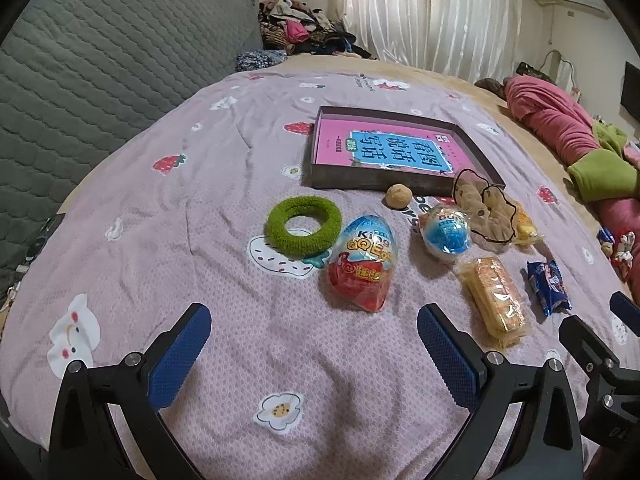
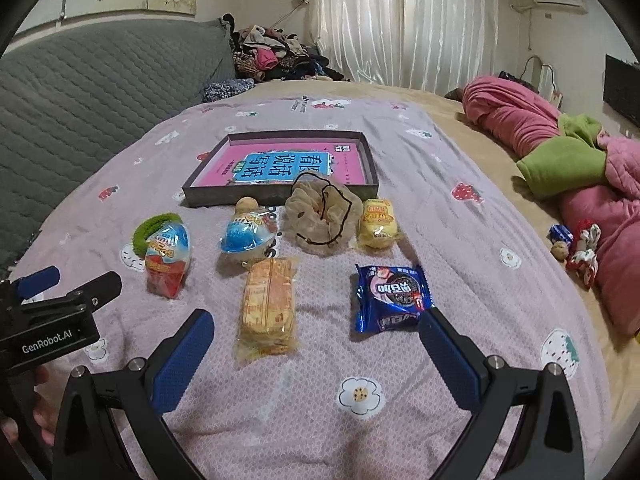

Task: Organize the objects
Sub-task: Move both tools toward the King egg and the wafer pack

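**Snacks and hair ties loose on bedspread, both tongs spread**

Snacks lie in a cluster at 12 o'clock of both grippers, on the pink bedspread (image 2: 460, 208). Tray (image 2: 280, 196) sits beyond them, a pink book (image 2: 236, 164) flat inside.

Left gripper (image 1: 314, 354): held low, level, pointing across the bed; jaws spread wide, nothing between them. Red egg (image 1: 362, 264) at its 12 o'clock, green ring (image 1: 304, 226) at 11, touching the egg's far side. Blue egg (image 1: 446, 232) and wafer pack (image 1: 494, 300) at 1 o'clock. Walnut (image 1: 398, 196) just before the tray wall.

Right gripper (image 2: 316, 360): same low, level pose, just right of the left one; jaws spread, empty. Wafer pack at 12 o'clock, cookie pack (image 2: 392, 298) at 1, its near corner close to the right fingertip. Beige scrunchie (image 2: 324, 218) leans on the tray's near wall; yellow pack (image 2: 378, 224) just right of it.
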{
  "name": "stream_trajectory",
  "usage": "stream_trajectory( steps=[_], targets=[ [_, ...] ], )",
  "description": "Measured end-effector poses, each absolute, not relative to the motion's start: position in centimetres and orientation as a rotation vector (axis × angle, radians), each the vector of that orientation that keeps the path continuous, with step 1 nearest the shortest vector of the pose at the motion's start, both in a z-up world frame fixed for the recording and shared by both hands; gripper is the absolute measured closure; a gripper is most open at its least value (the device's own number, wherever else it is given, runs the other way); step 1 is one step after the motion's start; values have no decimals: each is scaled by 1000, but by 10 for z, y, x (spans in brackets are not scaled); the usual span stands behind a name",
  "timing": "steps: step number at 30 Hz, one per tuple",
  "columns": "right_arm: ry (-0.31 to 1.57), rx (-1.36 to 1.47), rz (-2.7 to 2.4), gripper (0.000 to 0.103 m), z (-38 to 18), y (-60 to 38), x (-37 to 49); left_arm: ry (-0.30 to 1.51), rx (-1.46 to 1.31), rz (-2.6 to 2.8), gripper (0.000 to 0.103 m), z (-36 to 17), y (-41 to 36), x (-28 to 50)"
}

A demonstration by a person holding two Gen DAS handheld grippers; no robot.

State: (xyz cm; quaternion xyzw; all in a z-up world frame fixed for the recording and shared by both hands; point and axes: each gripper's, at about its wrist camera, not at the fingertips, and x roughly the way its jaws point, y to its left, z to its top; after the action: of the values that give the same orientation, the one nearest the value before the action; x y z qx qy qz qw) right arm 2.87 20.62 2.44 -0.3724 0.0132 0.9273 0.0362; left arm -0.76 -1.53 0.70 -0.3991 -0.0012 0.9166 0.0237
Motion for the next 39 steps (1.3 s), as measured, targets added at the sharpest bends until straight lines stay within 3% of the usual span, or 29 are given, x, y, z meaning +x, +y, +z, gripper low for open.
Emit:
stream_trajectory(
  steps=[19, 39],
  targets=[
    [-32, -1271, 2814, 0, 6, 176, -19, 10, -1269, 2734, 0, -14, -23, -60],
    [-131, -1364, 2736, 0, -21, 175, -46, 102, -1276, 2666, 0, -26, 21, -88]
  ],
)
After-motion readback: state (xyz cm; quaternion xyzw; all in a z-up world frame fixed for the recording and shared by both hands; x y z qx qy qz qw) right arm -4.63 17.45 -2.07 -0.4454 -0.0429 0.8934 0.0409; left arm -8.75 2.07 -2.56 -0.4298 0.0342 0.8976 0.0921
